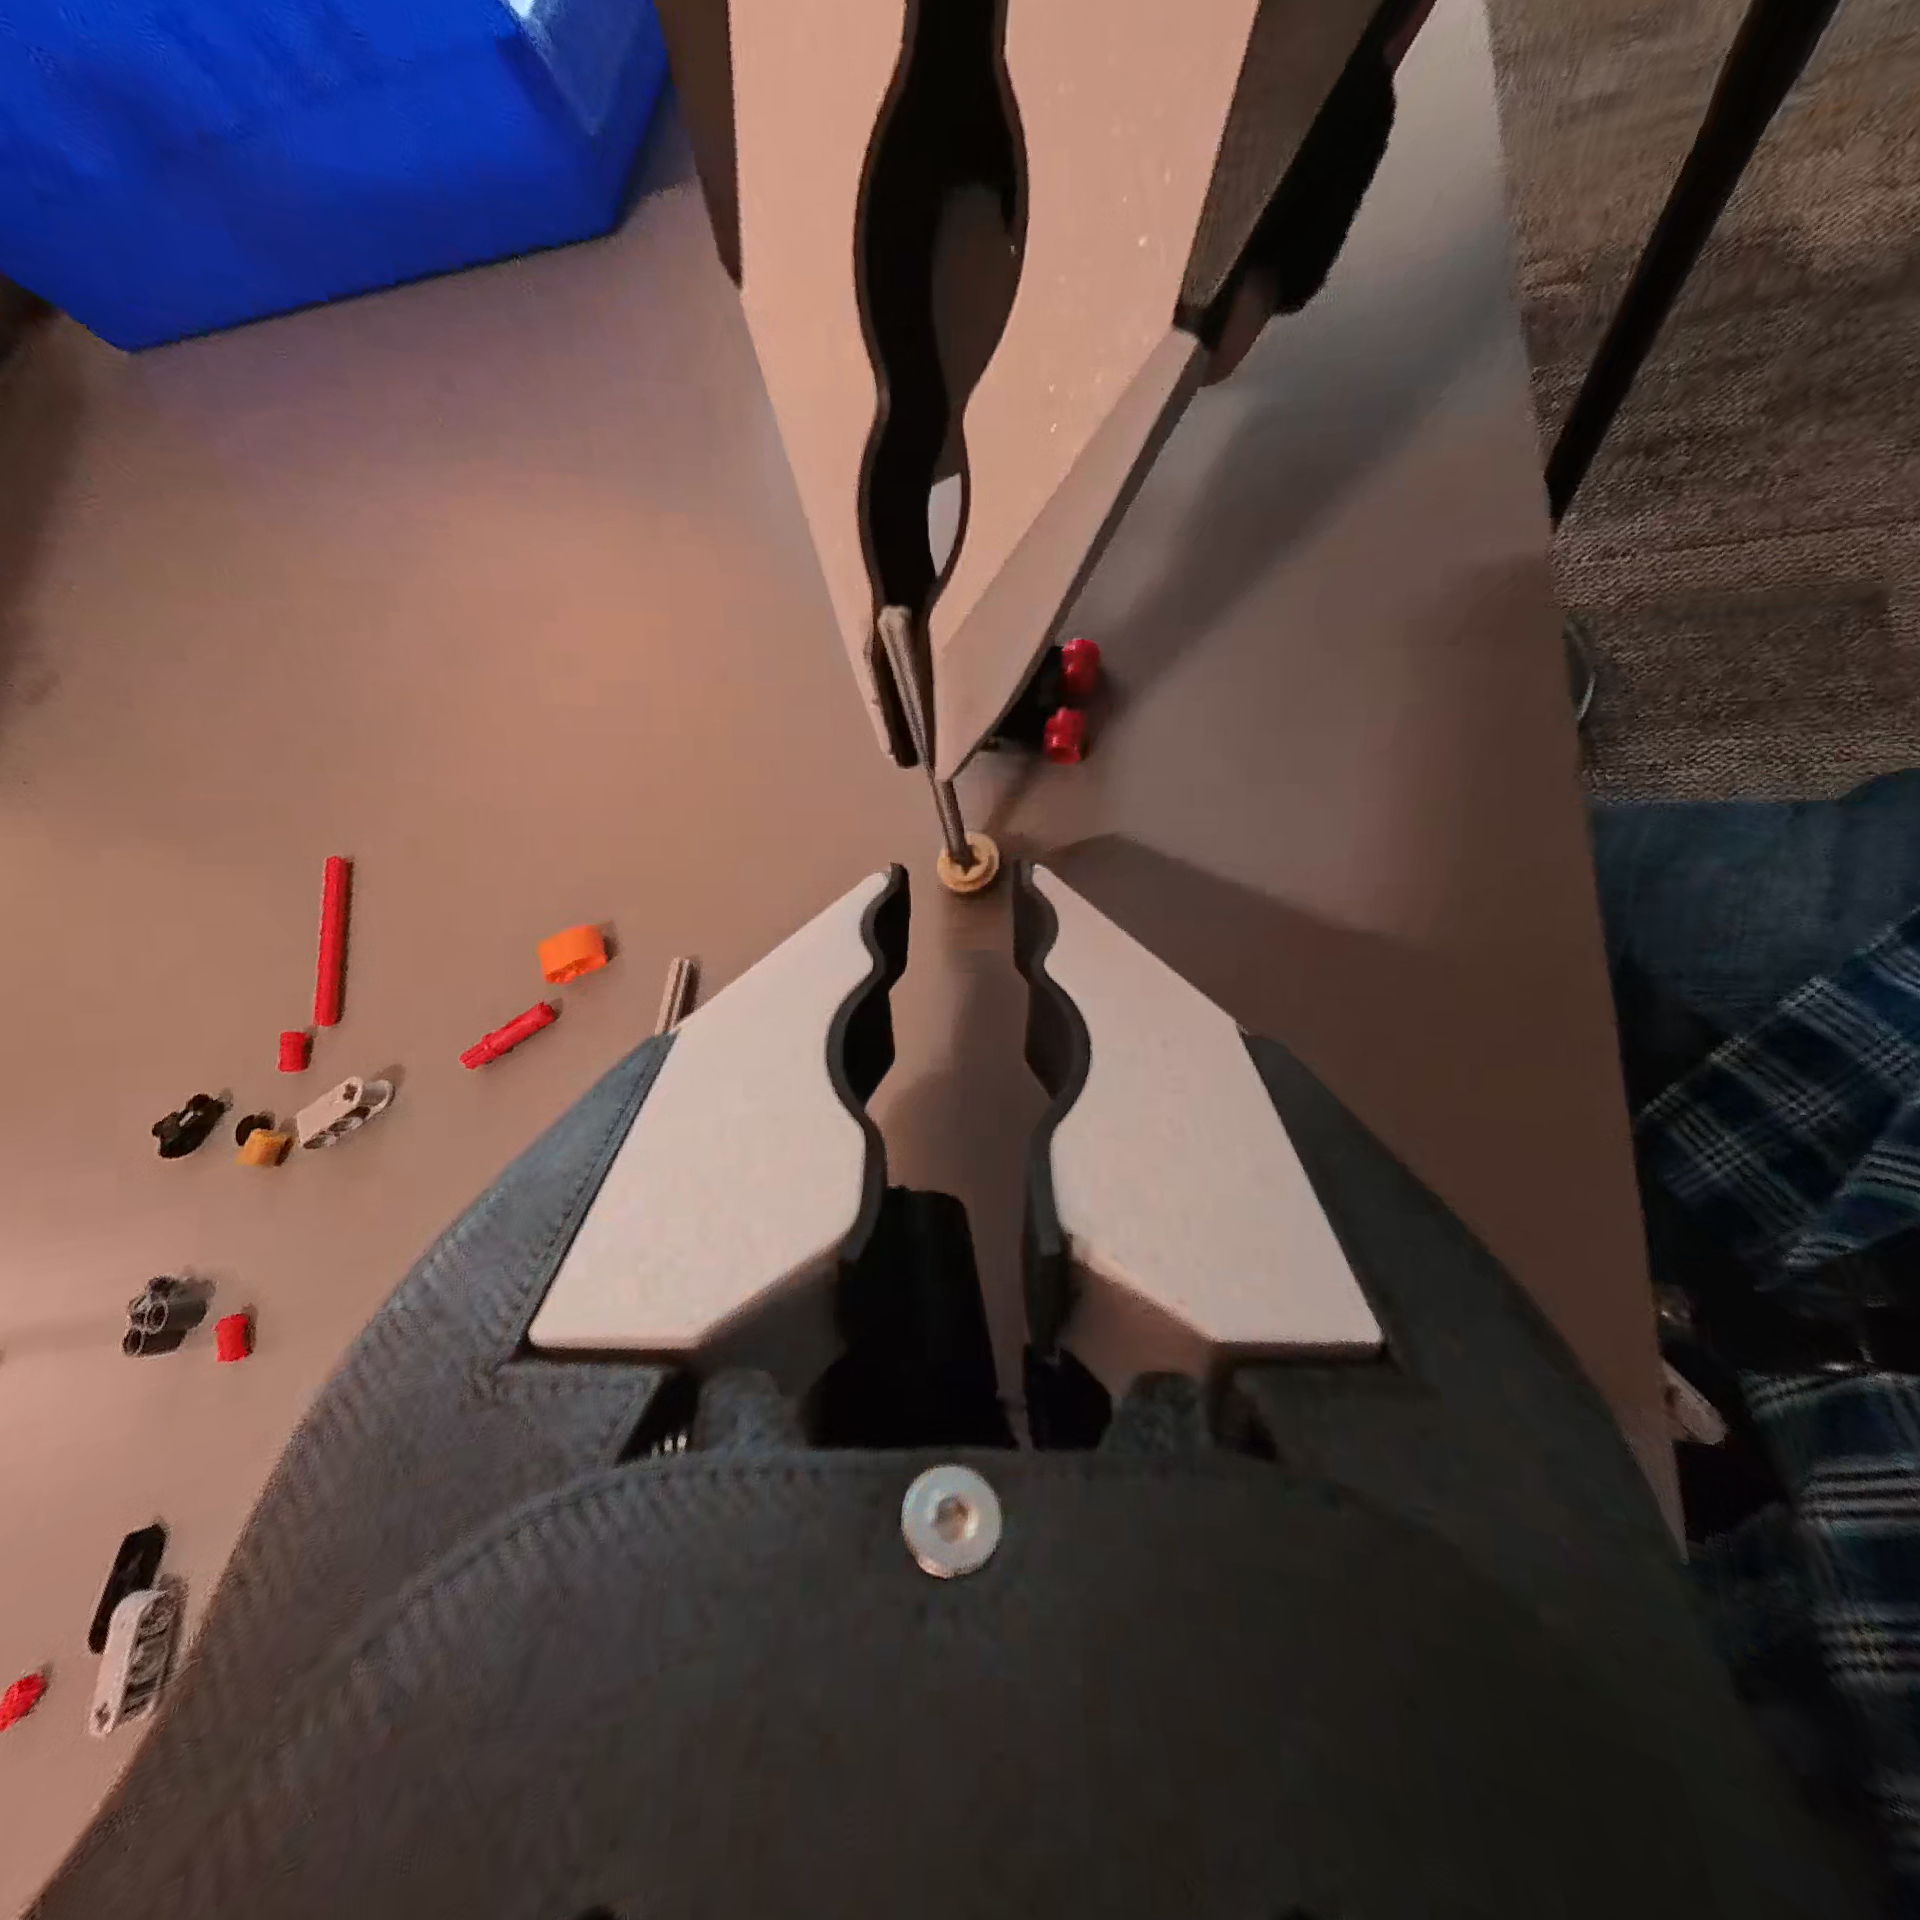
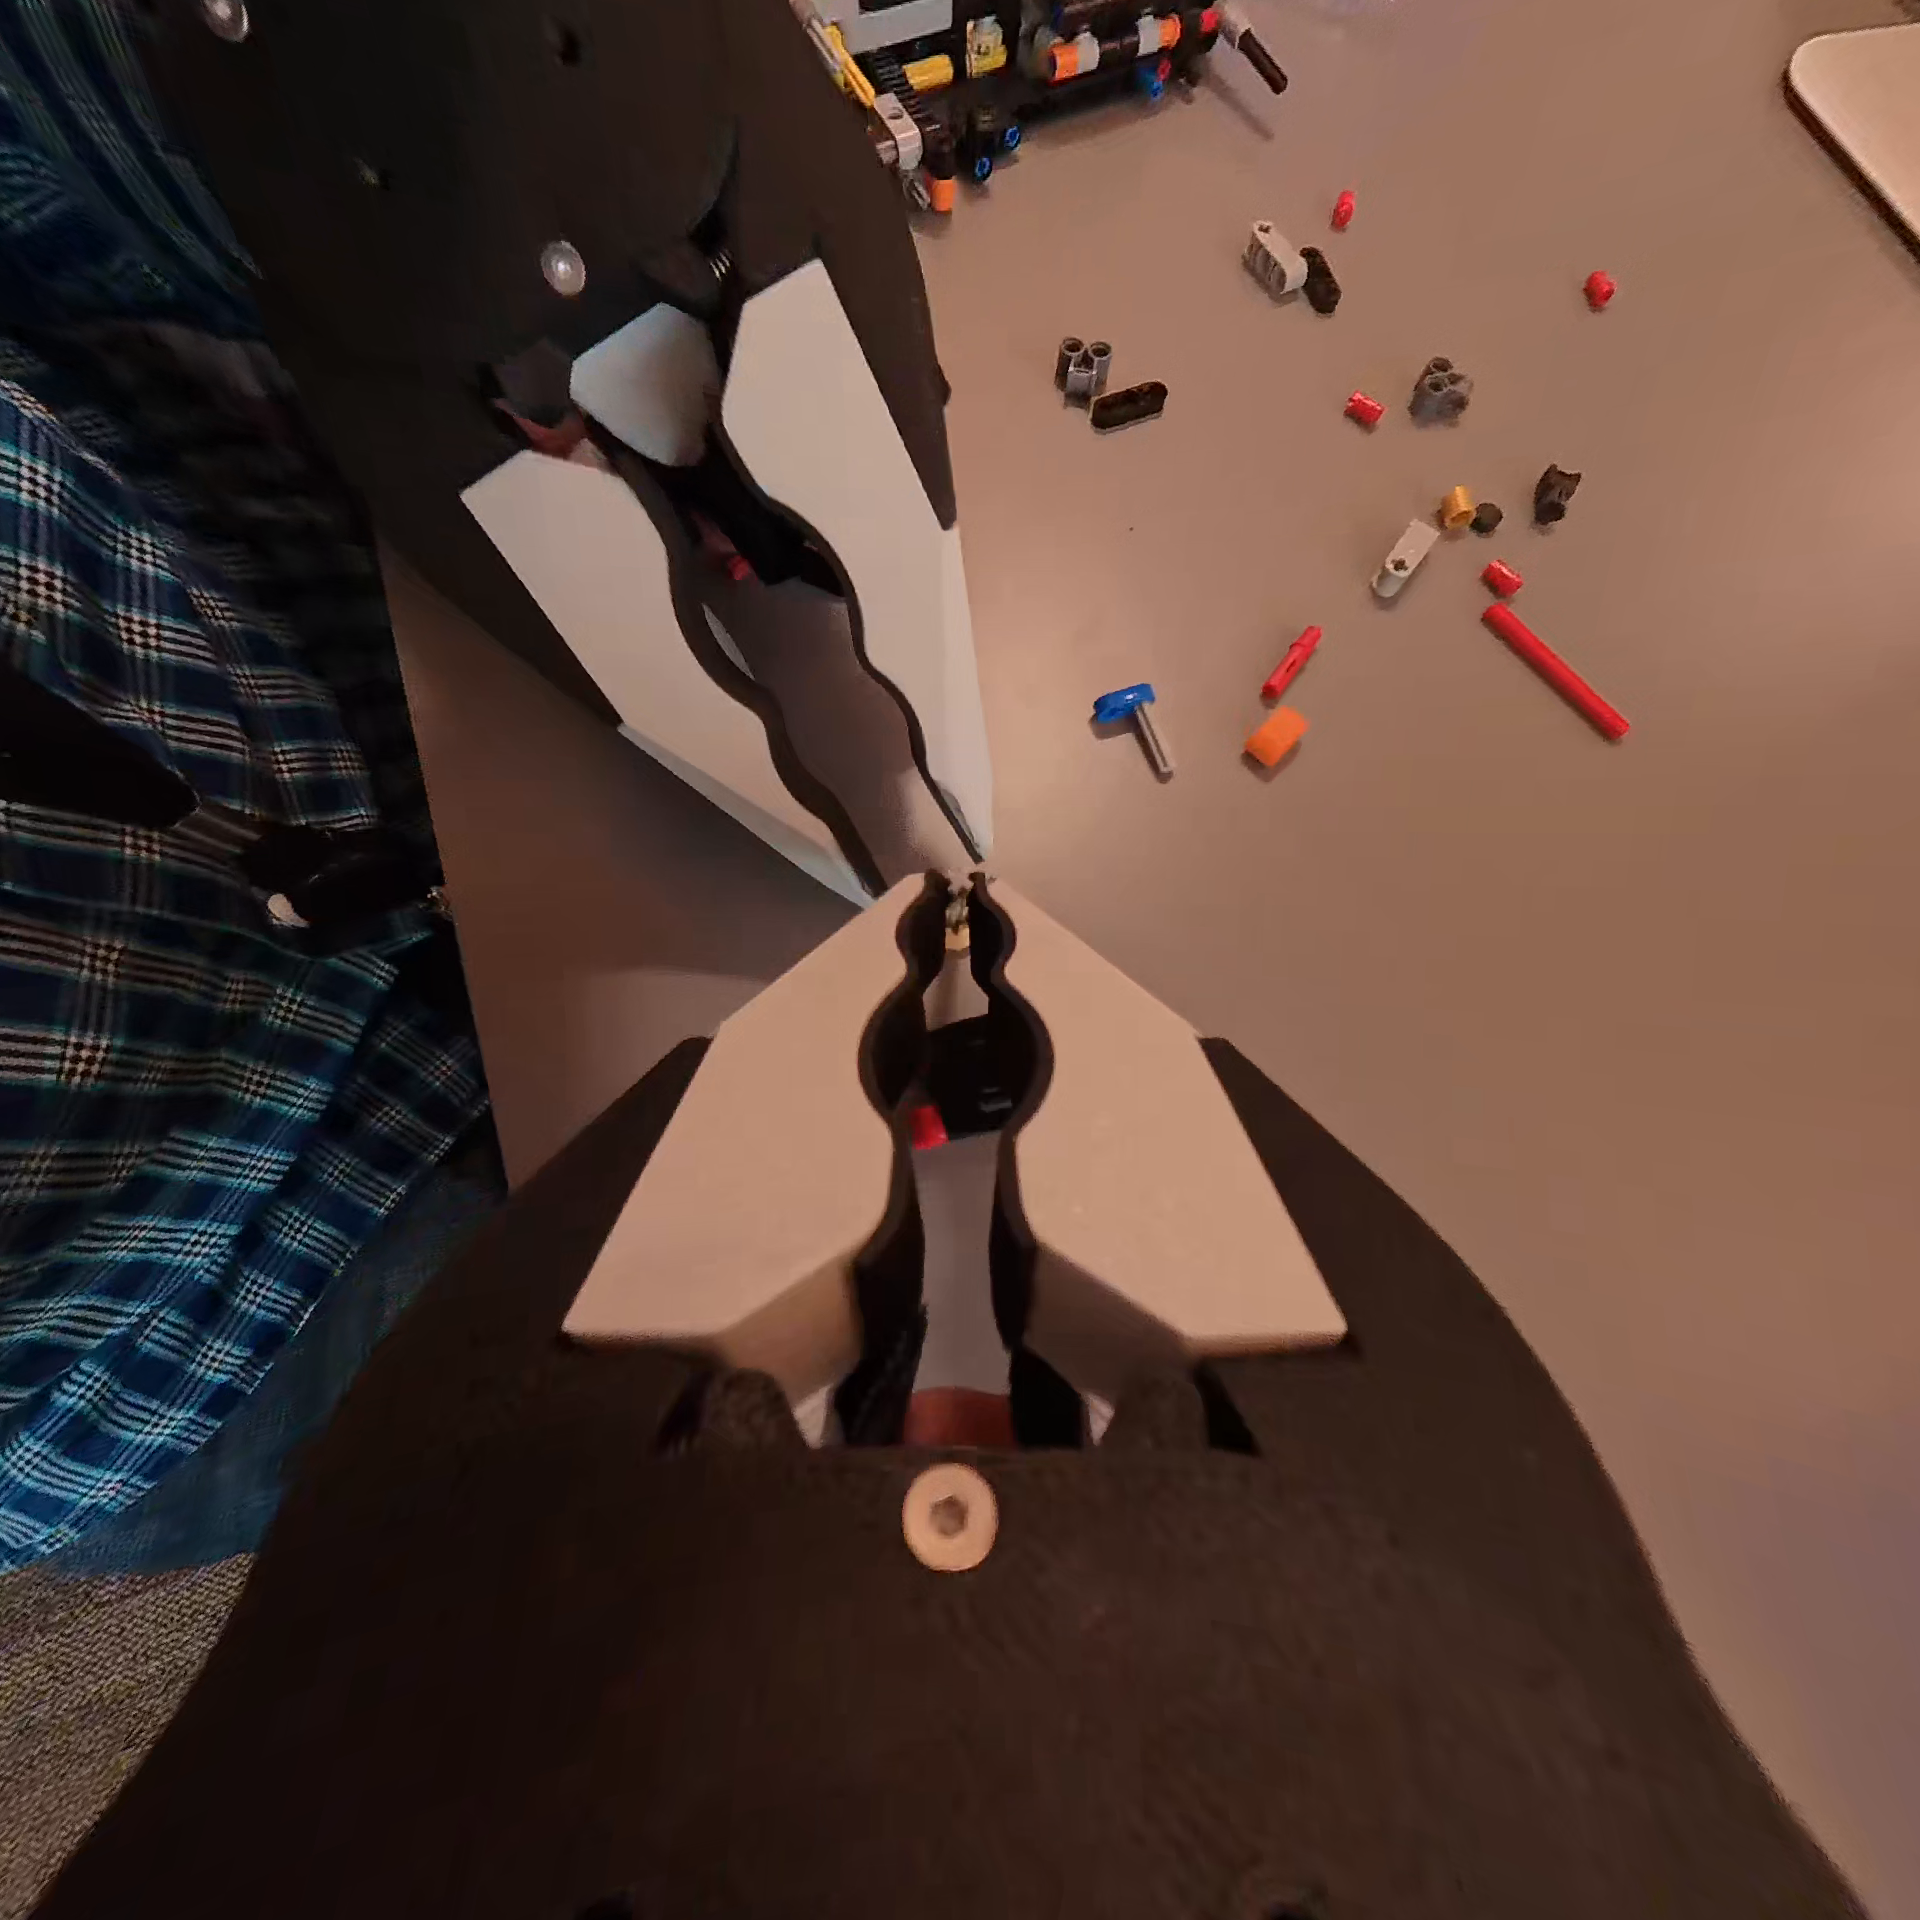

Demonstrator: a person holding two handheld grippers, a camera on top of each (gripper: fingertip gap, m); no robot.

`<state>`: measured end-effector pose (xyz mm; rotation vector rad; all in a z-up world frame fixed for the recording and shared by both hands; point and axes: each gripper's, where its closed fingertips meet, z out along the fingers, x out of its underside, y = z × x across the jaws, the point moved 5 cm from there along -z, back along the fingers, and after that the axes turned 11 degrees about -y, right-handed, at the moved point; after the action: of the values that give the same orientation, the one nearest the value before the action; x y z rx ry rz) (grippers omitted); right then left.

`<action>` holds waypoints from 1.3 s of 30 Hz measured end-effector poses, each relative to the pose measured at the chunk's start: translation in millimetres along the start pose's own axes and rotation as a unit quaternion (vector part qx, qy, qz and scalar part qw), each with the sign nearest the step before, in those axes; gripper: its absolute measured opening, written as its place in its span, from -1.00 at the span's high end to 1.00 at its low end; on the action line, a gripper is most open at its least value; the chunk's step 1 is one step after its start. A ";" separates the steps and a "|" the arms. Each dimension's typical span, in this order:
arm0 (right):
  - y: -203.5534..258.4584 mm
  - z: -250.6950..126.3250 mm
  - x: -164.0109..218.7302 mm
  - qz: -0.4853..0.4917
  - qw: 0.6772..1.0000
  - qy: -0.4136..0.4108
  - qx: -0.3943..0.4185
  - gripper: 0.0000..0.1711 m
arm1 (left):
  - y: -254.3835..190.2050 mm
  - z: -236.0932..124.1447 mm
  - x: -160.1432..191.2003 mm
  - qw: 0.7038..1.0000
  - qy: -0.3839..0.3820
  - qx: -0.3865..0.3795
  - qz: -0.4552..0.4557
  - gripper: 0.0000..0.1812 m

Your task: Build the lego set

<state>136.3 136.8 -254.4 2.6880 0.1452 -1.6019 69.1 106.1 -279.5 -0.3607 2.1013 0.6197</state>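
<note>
Build in progress. The right gripper (image 1: 920, 764) is clenched on a thin grey axle (image 1: 948, 821), whose tip sits in a small tan ring (image 1: 968, 864) lying on the table (image 1: 520, 623). The left gripper (image 1: 961, 883) is released, its jaws standing apart on either side of the ring without touching it. Whether the axle is fully seated cannot be judged; the right wrist view is blocked here. A partly built model (image 2: 1039, 73) stands at the far table edge, well apart. Many loose parts remain unused: a long red rod (image 1: 332, 940), an orange sleeve (image 1: 571, 954), a blue-capped pin (image 2: 1135, 719), grey connectors (image 2: 1086, 366). A black and red piece (image 1: 1065, 696) lies just beside the right gripper, crowding the joint.
</note>
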 end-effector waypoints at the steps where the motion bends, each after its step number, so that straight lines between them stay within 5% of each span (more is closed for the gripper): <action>1: -0.6 0.4 0.4 0.001 1.000 0.002 -0.001 0.99 | 0.0 1.3 1.4 1.000 0.005 0.001 -0.001 0.79; 18: -4.5 4.9 -1.5 -0.044 0.994 0.067 -0.075 0.99 | -0.1 7.9 2.2 0.999 0.014 0.031 0.000 0.90; 39: -12.4 14.7 -10.1 -0.188 0.937 0.152 -0.254 0.99 | 1.6 8.1 2.7 0.998 0.012 0.053 -0.014 0.90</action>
<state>117.5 147.6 -252.1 2.5491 0.9786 -0.9867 72.4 111.8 -285.2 -0.3379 2.1388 0.4880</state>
